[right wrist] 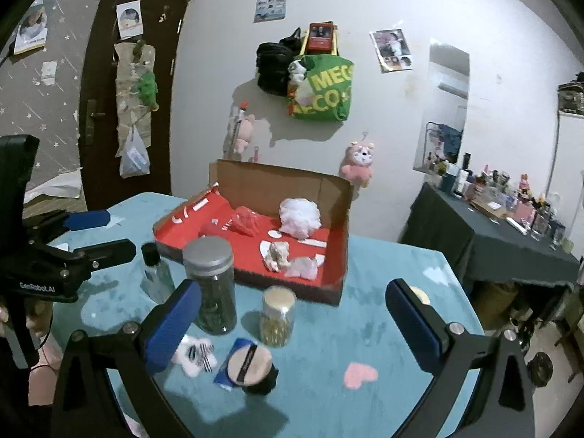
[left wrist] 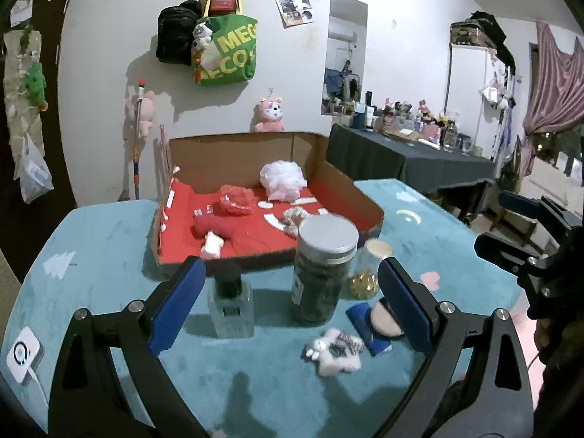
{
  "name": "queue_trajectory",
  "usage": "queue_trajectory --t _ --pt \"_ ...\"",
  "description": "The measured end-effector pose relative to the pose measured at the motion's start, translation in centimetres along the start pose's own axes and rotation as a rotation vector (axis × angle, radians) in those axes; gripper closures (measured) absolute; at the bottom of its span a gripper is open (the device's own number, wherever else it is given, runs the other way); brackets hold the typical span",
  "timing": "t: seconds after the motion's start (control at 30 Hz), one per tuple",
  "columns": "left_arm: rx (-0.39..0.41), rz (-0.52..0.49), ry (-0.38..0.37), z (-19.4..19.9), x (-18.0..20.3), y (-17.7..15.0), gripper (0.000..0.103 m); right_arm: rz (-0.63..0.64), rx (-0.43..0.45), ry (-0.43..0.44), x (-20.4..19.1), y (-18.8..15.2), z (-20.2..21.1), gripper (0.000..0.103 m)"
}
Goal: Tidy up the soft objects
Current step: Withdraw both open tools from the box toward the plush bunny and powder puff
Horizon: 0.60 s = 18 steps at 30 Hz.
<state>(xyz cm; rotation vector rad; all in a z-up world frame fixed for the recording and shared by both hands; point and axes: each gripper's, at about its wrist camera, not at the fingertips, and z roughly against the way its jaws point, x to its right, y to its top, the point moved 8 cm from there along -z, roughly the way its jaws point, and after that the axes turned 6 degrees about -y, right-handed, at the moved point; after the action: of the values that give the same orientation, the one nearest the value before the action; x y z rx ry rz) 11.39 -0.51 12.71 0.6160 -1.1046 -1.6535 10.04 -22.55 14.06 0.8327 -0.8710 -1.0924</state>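
A cardboard box (left wrist: 233, 153) (right wrist: 277, 179) with a red lining stands on the teal table. Inside lie a white bath puff (left wrist: 283, 179) (right wrist: 299, 217), a red mesh puff (left wrist: 235, 199) (right wrist: 246, 221), a red plush (left wrist: 215, 228), a beige plush (left wrist: 294, 219) (right wrist: 277, 255) and a pink soft piece (right wrist: 303, 268). On the cloth in front lie a small white striped plush (left wrist: 334, 352) (right wrist: 195, 356) and a powder puff (left wrist: 383, 321) (right wrist: 248, 363). My left gripper (left wrist: 292, 306) (right wrist: 98, 235) hovers open and empty above these. My right gripper (right wrist: 292, 328) (left wrist: 505, 224) is also open and holds nothing.
A tall dark jar (left wrist: 323, 270) (right wrist: 213, 284), a small jar of gold beads (left wrist: 367, 270) (right wrist: 277, 315) and a perfume bottle (left wrist: 231, 303) (right wrist: 155, 273) stand between the grippers and the box. A white device (left wrist: 22, 352) sits at the table's left edge. A cluttered side table (left wrist: 412, 153) stands at the right.
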Motion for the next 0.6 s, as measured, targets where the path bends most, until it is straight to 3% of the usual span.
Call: queue_trajectory --t 0.37,0.6 --pt "-0.12 0.035 0.01 -3.3 1.0 -7.0 0.006 -0.003 -0.035 -0.031 -0.8 -6.0 -1.8 0.0" --pt "-0.212 0.051 0.009 -5.8 1.1 -10.1 0.006 0.026 -0.083 -0.016 -1.3 -7.8 -3.6 0.0"
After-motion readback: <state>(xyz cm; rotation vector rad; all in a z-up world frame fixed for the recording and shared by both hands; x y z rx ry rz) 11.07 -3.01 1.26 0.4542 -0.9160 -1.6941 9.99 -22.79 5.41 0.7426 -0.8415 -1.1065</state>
